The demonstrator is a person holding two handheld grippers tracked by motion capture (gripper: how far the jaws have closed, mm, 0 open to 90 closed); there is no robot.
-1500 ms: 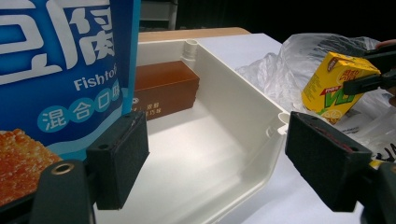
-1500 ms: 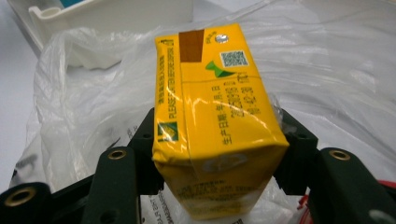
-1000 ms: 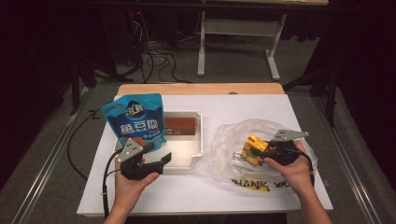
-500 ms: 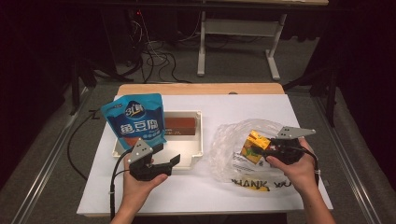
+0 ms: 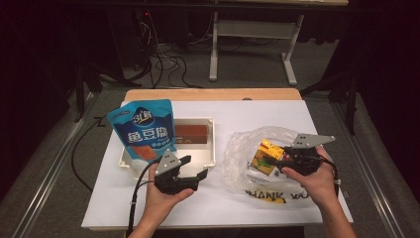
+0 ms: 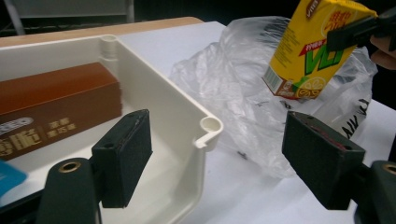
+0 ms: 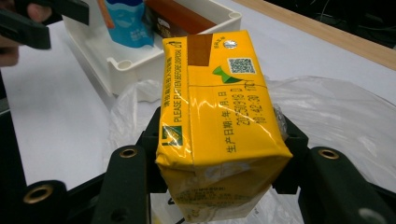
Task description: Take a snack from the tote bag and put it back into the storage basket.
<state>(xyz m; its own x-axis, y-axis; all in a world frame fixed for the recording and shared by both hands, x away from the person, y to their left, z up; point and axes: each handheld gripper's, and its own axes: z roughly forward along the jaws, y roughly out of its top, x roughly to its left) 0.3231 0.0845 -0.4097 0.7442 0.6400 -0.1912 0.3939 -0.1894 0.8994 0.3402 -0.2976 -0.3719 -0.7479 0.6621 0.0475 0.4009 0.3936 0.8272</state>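
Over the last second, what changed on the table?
The left gripper, jaws open and empty, slid right along the white plastic tray's front edge toward the crumpled clear plastic bag. The right gripper lifted the yellow drink carton, clamped between its jaws, a little higher above the bag. The blue snack pouch and brown box in the tray stayed put.

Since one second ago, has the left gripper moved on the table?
Yes. In the high view the left gripper has shifted to the right along the near edge of the white tray, from the blue pouch side toward the tray's right corner. Its jaws are open and empty.
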